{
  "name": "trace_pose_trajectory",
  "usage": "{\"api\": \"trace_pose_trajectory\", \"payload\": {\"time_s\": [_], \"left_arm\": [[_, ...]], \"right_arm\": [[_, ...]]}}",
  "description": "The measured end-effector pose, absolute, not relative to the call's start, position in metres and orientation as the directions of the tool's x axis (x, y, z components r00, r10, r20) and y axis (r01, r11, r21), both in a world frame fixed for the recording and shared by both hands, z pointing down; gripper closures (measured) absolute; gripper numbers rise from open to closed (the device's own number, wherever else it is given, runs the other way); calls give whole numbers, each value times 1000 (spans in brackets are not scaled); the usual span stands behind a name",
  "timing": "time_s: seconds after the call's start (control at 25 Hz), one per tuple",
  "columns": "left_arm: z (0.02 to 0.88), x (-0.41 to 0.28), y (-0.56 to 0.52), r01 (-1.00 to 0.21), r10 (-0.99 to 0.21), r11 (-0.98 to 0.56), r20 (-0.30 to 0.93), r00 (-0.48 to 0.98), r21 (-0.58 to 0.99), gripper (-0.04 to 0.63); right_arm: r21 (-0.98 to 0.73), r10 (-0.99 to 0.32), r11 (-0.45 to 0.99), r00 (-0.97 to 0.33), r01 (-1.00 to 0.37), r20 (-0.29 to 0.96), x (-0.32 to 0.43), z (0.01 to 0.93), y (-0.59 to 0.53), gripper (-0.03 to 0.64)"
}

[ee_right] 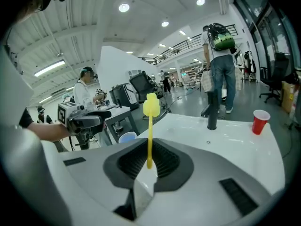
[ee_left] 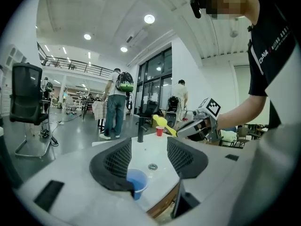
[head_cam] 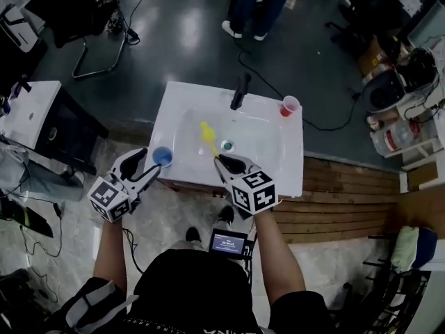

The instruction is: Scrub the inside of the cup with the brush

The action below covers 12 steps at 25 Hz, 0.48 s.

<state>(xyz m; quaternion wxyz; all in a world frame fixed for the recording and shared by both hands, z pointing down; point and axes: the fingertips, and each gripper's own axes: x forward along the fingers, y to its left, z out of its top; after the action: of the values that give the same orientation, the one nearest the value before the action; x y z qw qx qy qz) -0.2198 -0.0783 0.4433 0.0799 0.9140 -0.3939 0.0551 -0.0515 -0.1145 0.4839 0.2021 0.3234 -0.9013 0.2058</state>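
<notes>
Left tongs (ee_left: 148, 145) hang half-open and empty, while right tongs (ee_right: 149, 147) pinch the brush (ee_right: 151, 106). A clumsy grab could topple the cup (head_cam: 162, 156) (at the sink's (head_cam: 278, 158) near-left edge).

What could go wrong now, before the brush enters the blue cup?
The left gripper is open and does not grip the cup, which stands at the front corner of the sink; a push from the brush may tip it off. The right gripper pinches only the brush's end, so it may twist.
</notes>
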Motion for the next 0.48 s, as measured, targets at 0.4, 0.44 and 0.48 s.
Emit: {"api": "trace_pose_trajectory", "payload": {"time_s": [0.4,0.44,0.48], "left_arm": [[432,-163,-32,-597,-579,-782,143,802,178,591],[435,-156,-27,-586,-566,-789,150,811,187,591],[438,-149,-23,-576,-555,-793,156,817,197,591]], "right_arm": [[-247,-628,580,-620,-776,471,10,464,-63,575],[-251,-634,569,-613,-783,472,16,465,-56,575],[-256,-638,559,-607,-789,474,22,466,-50,575]]}}
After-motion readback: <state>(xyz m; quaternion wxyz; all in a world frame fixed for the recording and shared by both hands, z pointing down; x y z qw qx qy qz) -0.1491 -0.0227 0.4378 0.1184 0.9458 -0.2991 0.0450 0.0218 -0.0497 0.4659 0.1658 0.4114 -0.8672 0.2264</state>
